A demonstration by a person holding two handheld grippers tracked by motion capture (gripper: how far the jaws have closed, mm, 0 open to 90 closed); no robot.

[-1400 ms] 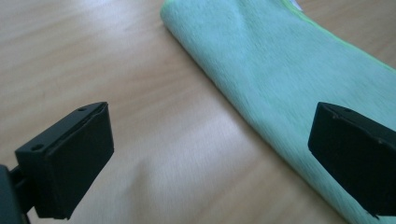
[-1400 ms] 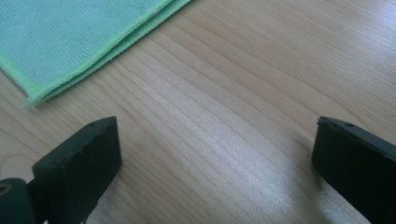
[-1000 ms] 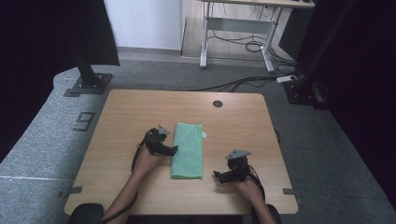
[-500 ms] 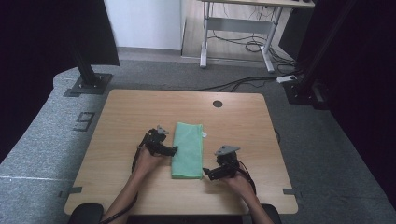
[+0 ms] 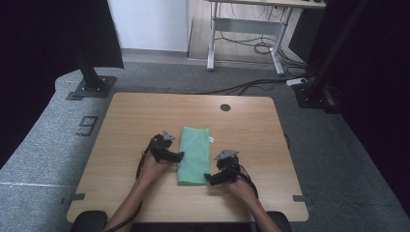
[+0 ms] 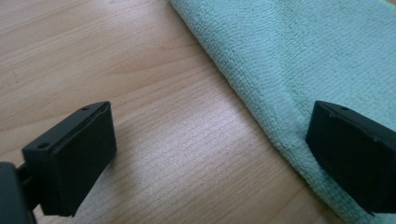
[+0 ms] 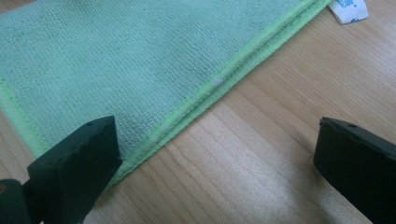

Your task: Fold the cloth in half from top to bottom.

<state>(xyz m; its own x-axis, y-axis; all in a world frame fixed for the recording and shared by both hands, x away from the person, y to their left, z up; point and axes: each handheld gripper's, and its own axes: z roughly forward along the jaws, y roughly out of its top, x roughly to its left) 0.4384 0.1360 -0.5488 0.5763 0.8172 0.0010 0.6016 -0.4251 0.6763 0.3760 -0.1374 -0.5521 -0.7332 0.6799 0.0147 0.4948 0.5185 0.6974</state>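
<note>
Nubby green cloth (image 7: 140, 56) lies on matt wooden table (image 7: 261, 154).

Folded green cloth (image 5: 194, 154) flat on table (image 5: 125, 121)

You have a wooden table (image 5: 145, 116) with a round dark hole (image 5: 225, 107) near its far edge. It stands on grey carpet (image 5: 53, 145), which carries a dark mark shaped like a 9 (image 5: 88, 126) to the table's left. A black stand base (image 5: 91, 88) sits at the far left. Beyond, a desk frame (image 5: 246, 29) stands over loose cables (image 5: 261, 47). Another black base (image 5: 314, 96) sits far right.
</note>
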